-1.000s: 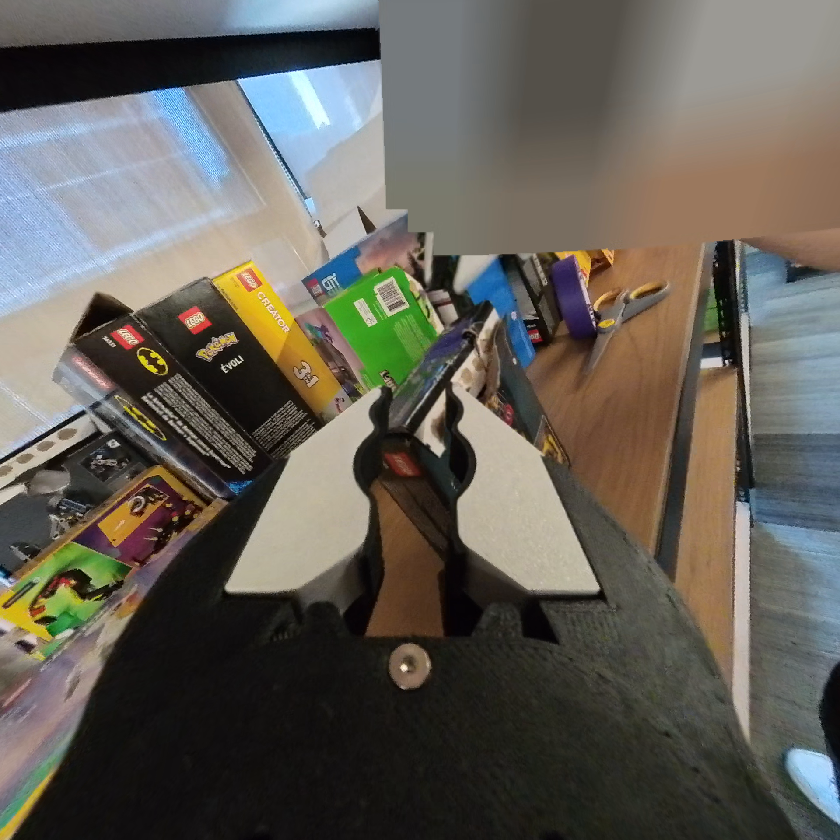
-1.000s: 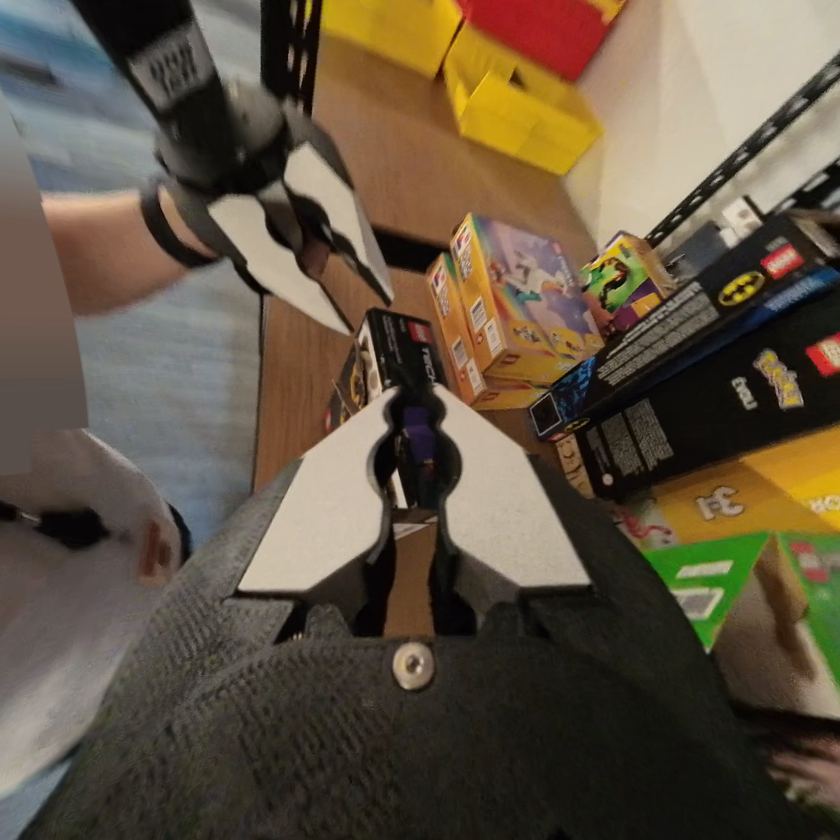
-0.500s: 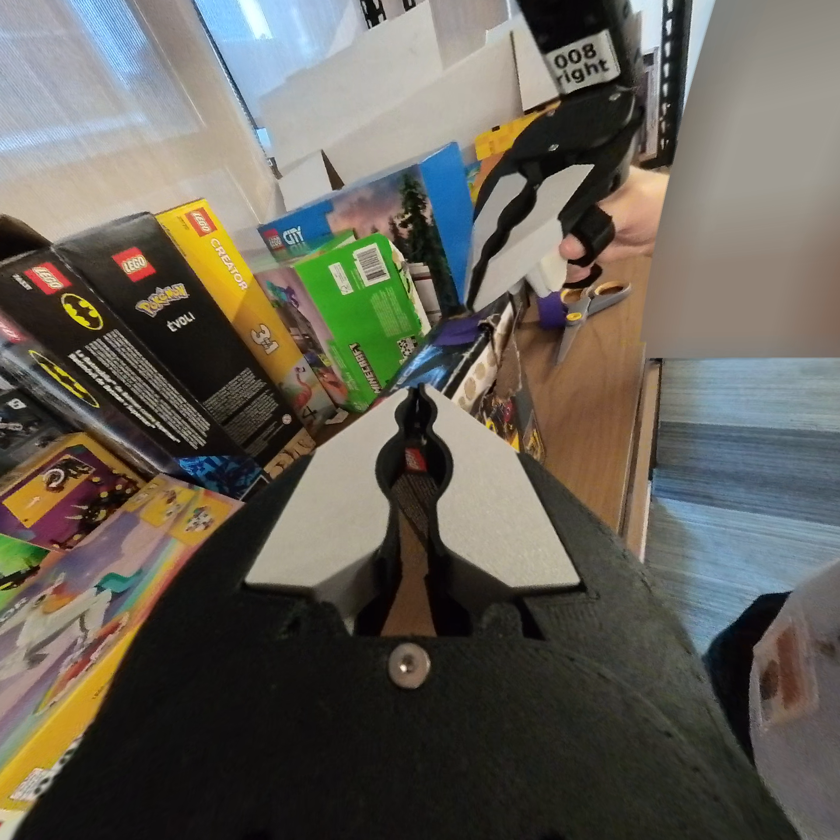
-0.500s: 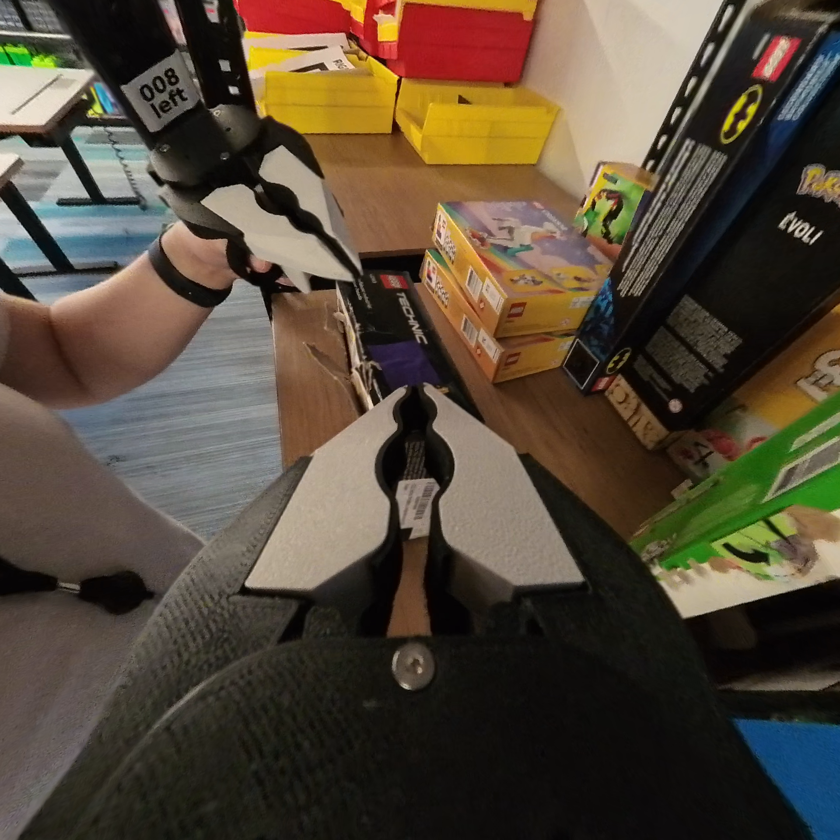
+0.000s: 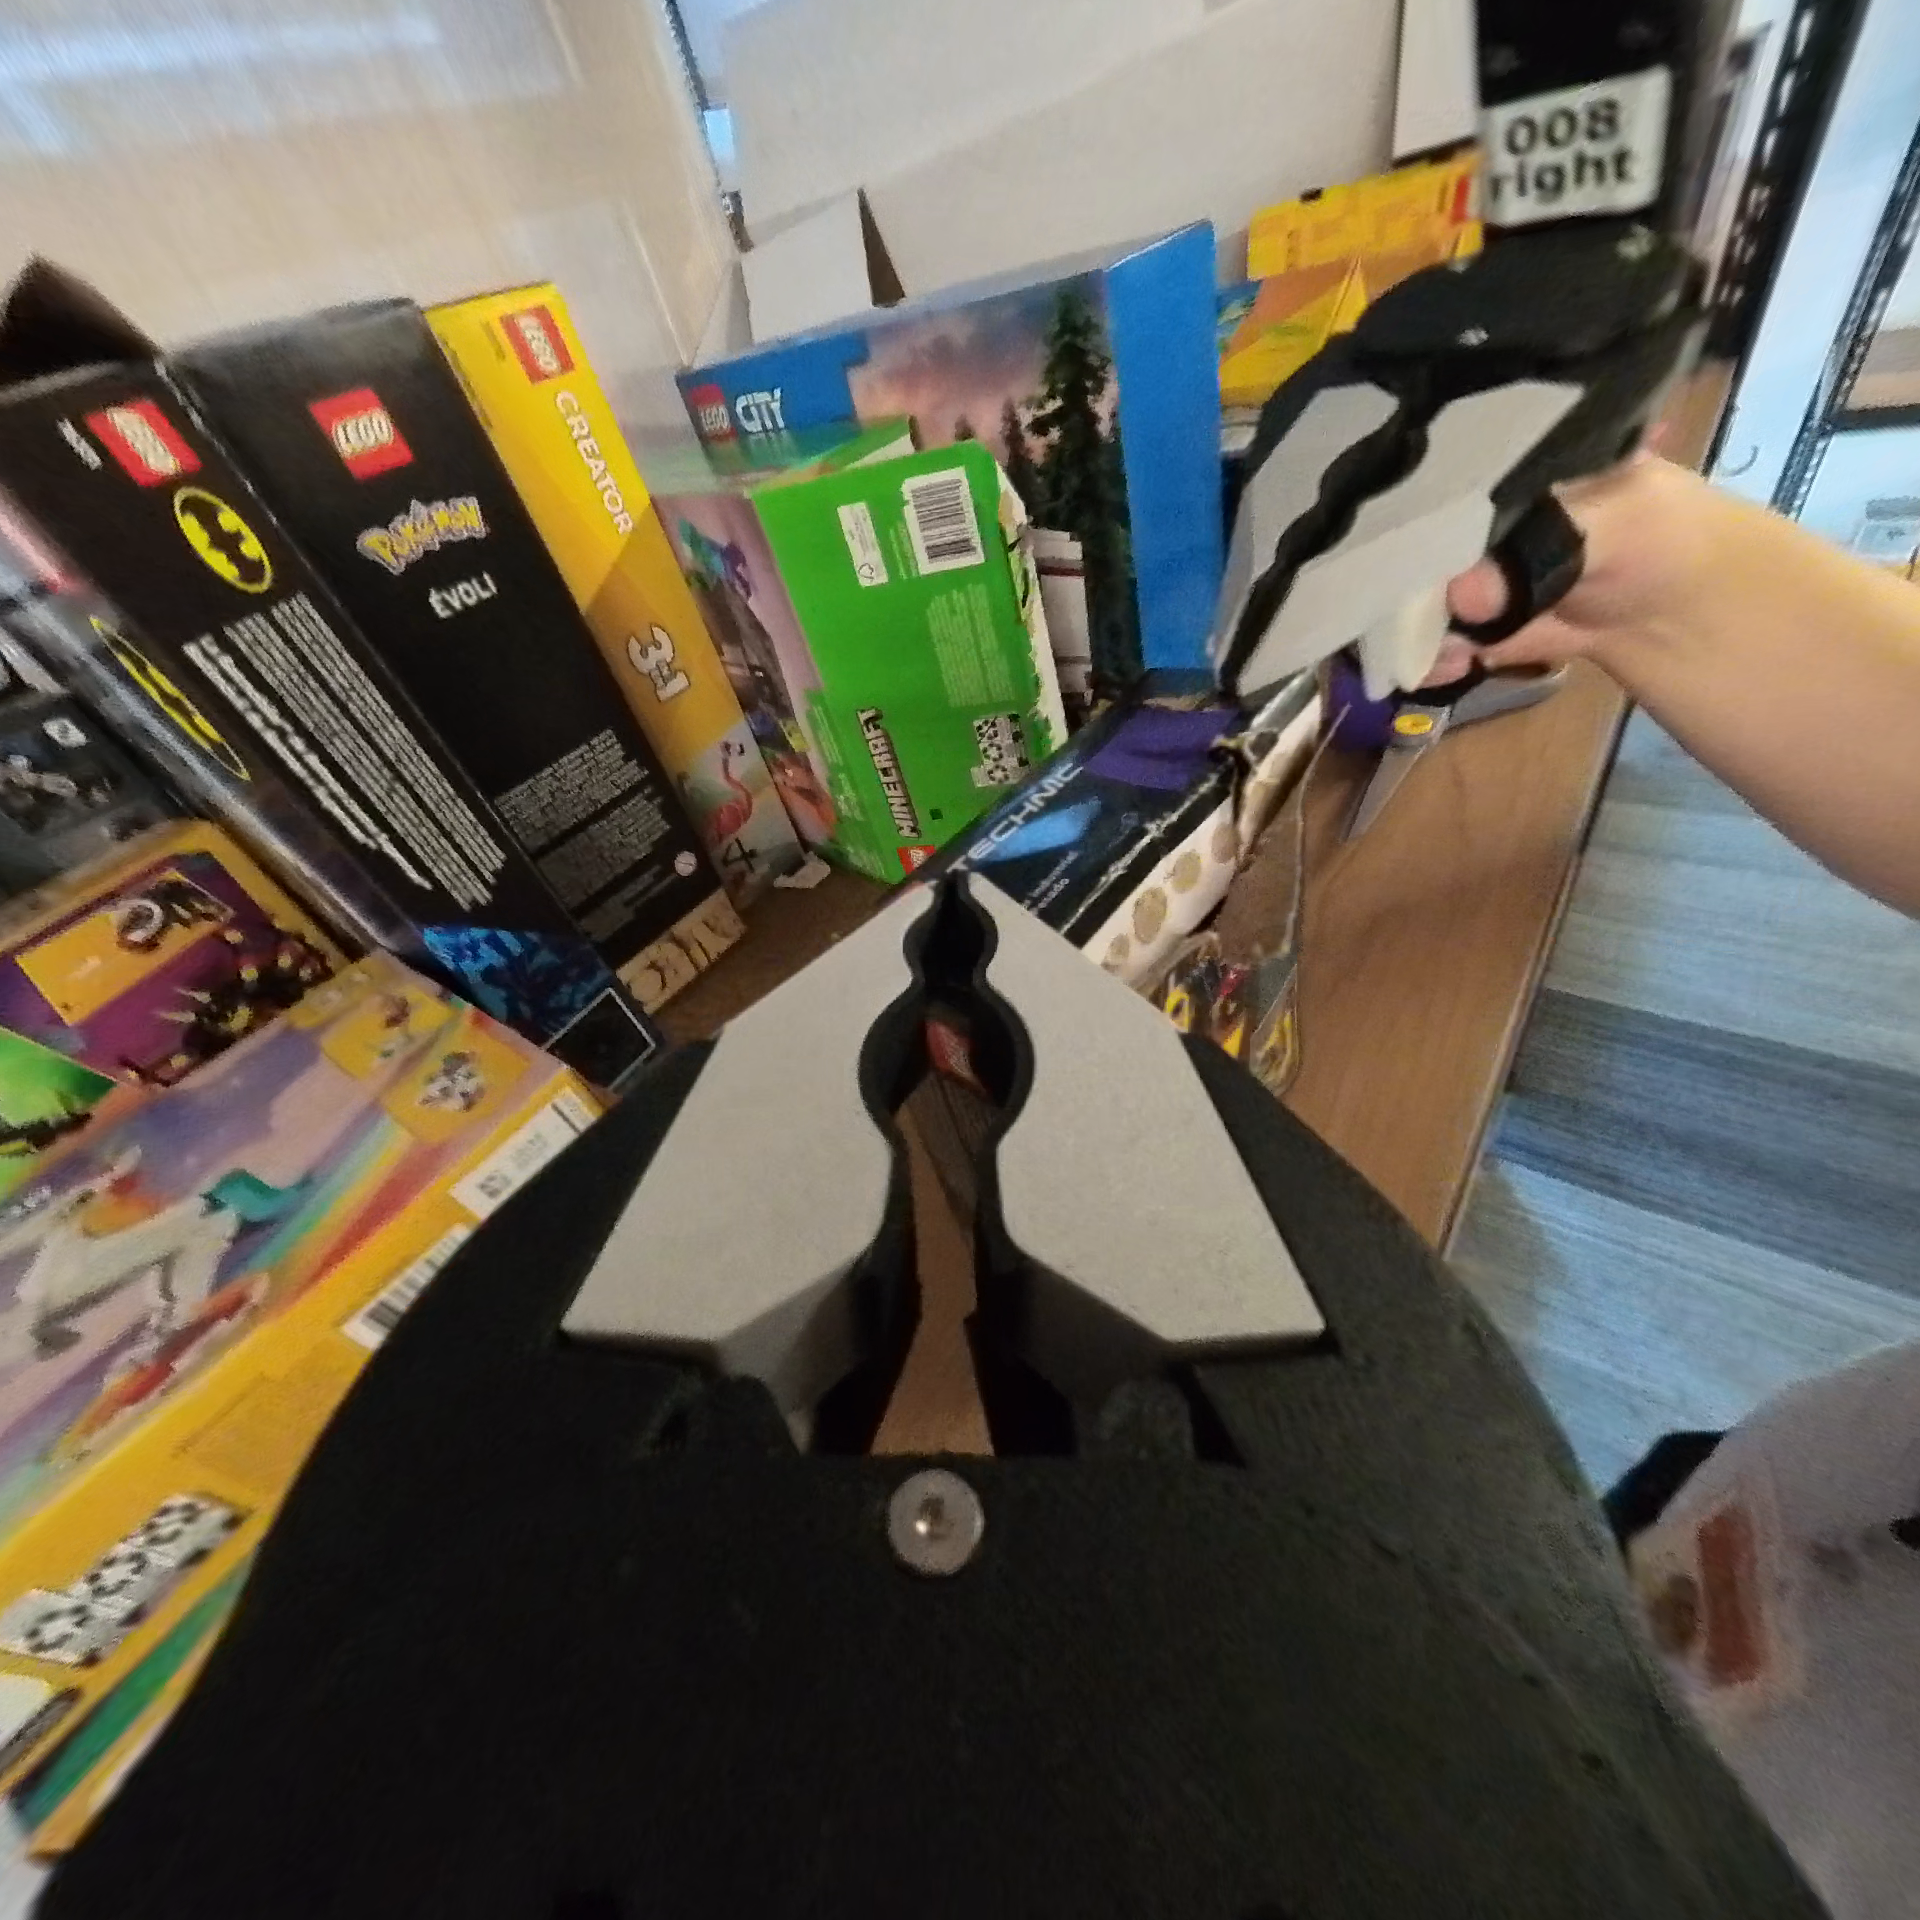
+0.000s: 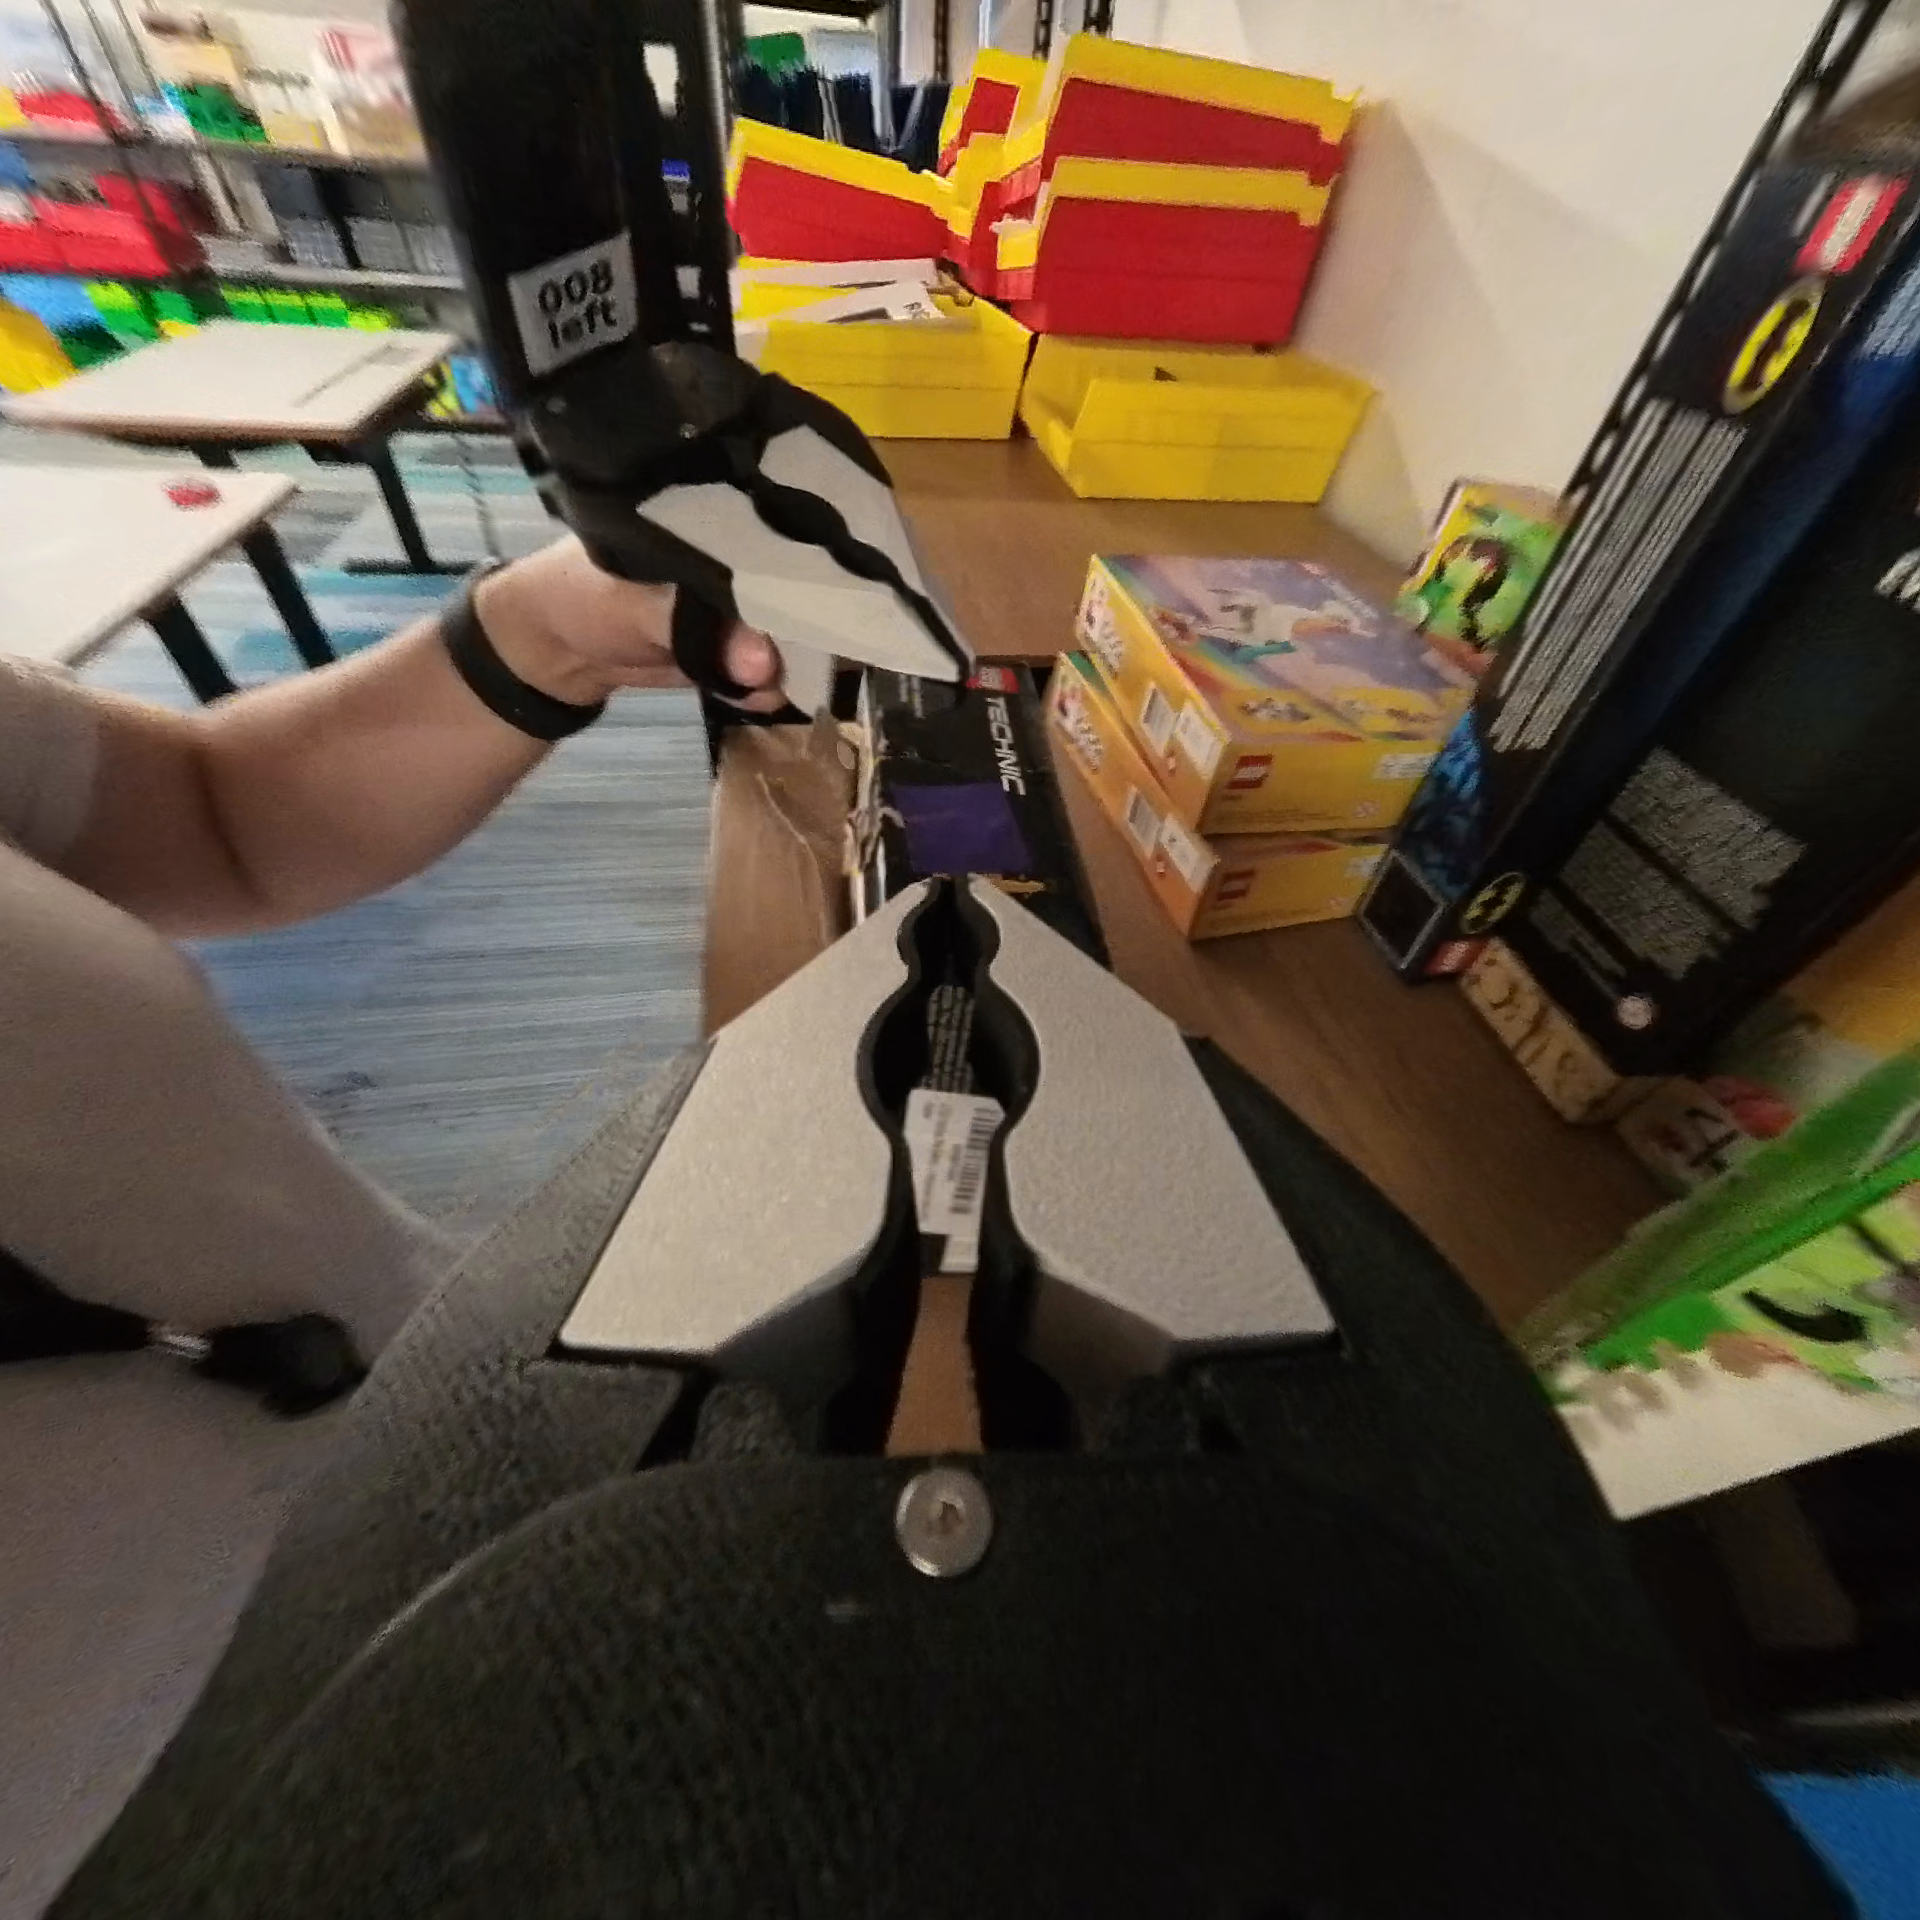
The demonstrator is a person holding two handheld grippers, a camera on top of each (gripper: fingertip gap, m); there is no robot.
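Jaws on both tools read as clenched: on the left gripper [image 5: 954, 883] and the right gripper [image 6: 948, 888] we see only a thin slit between the grey fingers and nothing pinched at the tips. Both tips sit at the top edge of one black box [image 6: 966, 769], left gripper at its far end, right gripper at its near end; we cannot tell if either touches it. The box stands on its long edge on the wooden shelf [image 6: 1299, 1039], with a purple patch, white lettering and a red logo square; through the right jaws we see its white barcode sticker [image 6: 961, 1153]. Torn patterned wrapping paper [image 5: 1174, 894] hangs along its outer side. Just beside it we count two yellow boxes [image 6: 1278, 727] stacked flat, each with barcode stickers. Behind, leaning: two tall black boxes [image 5: 447, 623] with red logo squares and fine white print, one tall yellow box [image 5: 613, 540], one green box [image 5: 914, 623] with a barcode label, one blue box [image 5: 1039, 416]. One pair of scissors [image 5: 1392, 769] and one purple tape roll [image 5: 1351, 696] lie past the right gripper. Two yellow bins [image 6: 1195, 426] sit at the shelf's far end. Each gripper carries a white printed tag.
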